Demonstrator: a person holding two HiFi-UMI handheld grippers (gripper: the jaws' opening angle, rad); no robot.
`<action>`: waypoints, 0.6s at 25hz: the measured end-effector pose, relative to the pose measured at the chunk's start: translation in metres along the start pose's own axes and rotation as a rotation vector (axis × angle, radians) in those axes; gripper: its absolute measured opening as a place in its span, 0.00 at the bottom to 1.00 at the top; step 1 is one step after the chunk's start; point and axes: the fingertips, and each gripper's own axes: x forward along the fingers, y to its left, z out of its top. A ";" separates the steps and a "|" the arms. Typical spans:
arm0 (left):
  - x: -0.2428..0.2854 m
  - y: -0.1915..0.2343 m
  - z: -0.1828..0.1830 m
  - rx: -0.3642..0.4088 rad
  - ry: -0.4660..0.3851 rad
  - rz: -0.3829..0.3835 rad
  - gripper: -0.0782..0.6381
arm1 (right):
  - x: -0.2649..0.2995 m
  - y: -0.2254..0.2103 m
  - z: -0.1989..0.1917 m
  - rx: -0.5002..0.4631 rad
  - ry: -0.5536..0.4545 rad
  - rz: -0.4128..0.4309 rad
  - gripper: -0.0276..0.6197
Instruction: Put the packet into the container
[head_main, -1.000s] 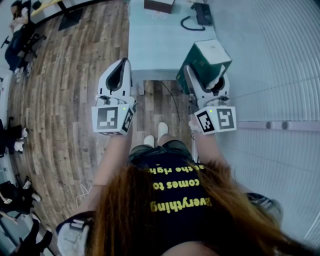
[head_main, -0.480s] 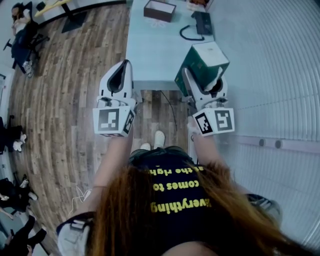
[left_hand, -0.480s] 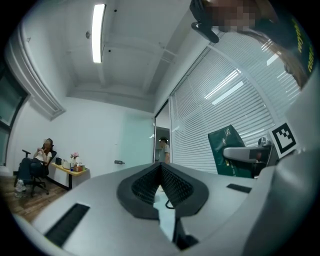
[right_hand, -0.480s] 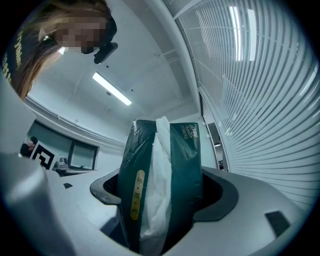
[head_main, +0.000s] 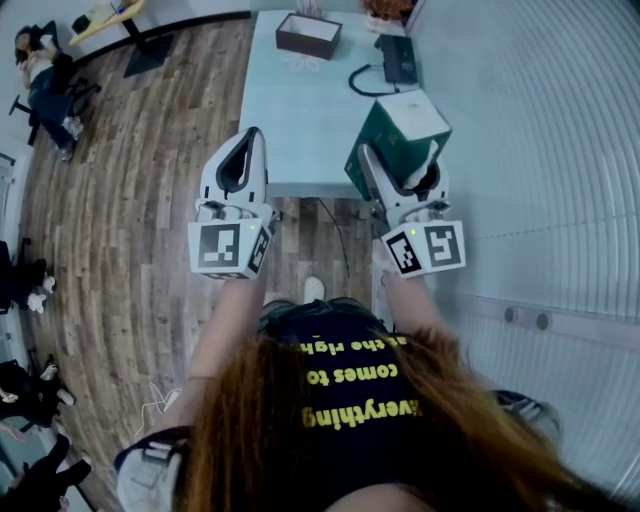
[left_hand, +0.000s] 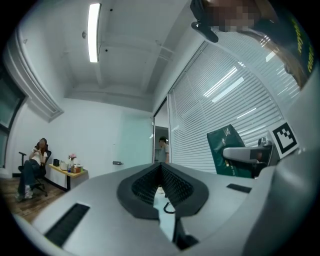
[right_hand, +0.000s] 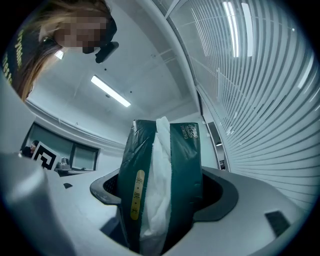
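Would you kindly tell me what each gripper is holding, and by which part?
The right gripper is shut on the green tissue packet, clamping its near end across the two sides. The left gripper holds nothing; its jaws are together.

You stand in an office: a pale table (head_main: 290, 120) on a wood-plank floor (head_main: 130, 200), with slatted blinds (head_main: 540, 150) lining the right wall. A corded phone (head_main: 395, 55) sits at the table's far end. At far left a seated person (left_hand: 34, 165) waits beside a side desk (left_hand: 67, 172) crowded with small items. A strip light (left_hand: 93, 32) glows on the white ceiling, and another person (left_hand: 163, 147) stands in a far doorway.
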 end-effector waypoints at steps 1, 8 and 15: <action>0.005 -0.002 -0.001 0.002 -0.001 0.004 0.11 | 0.001 -0.005 0.000 0.001 -0.001 0.003 0.64; 0.029 -0.017 0.000 0.016 0.002 0.008 0.11 | 0.009 -0.032 0.002 0.010 -0.017 0.017 0.64; 0.046 -0.018 -0.006 0.022 0.008 0.007 0.11 | 0.017 -0.046 -0.003 0.017 -0.007 0.021 0.64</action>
